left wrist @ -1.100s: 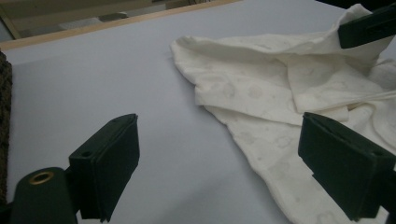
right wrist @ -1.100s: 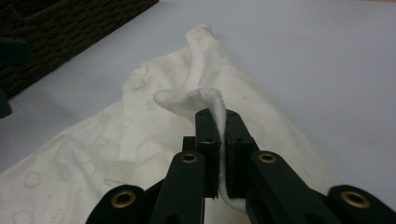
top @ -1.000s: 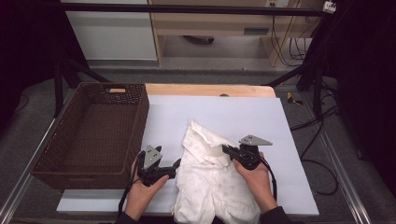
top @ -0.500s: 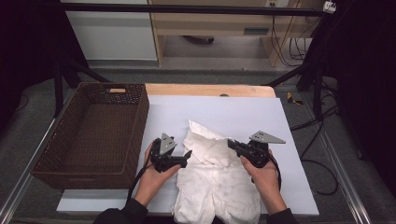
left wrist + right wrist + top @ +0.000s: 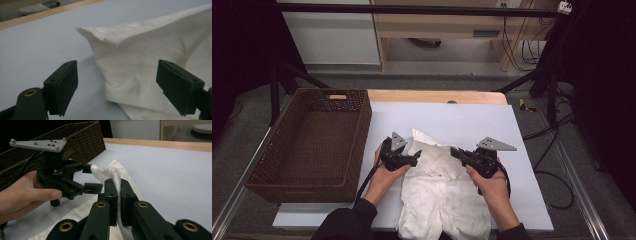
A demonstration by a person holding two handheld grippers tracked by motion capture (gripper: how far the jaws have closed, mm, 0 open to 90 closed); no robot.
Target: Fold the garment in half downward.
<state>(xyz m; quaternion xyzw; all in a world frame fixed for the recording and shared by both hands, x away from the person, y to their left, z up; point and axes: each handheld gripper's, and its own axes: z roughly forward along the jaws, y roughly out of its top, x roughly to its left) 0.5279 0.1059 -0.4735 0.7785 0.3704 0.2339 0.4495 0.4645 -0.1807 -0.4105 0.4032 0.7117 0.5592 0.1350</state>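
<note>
Currently the white garment [image 5: 444, 200] lies on the counter [image 5: 492, 120], near edge, its bottom hanging over the front. Right claw [image 5: 454, 152] is clamped on a raised fold of the cloth; right gripper view shows the fabric pinched between its jaws. Left claw [image 5: 416, 158] is spread wide at the garment's left edge, folded corner sitting between the jaws, no contact visible. Further left, a brown wicker basket [image 5: 312, 145] sits beside the white sheet.
</note>
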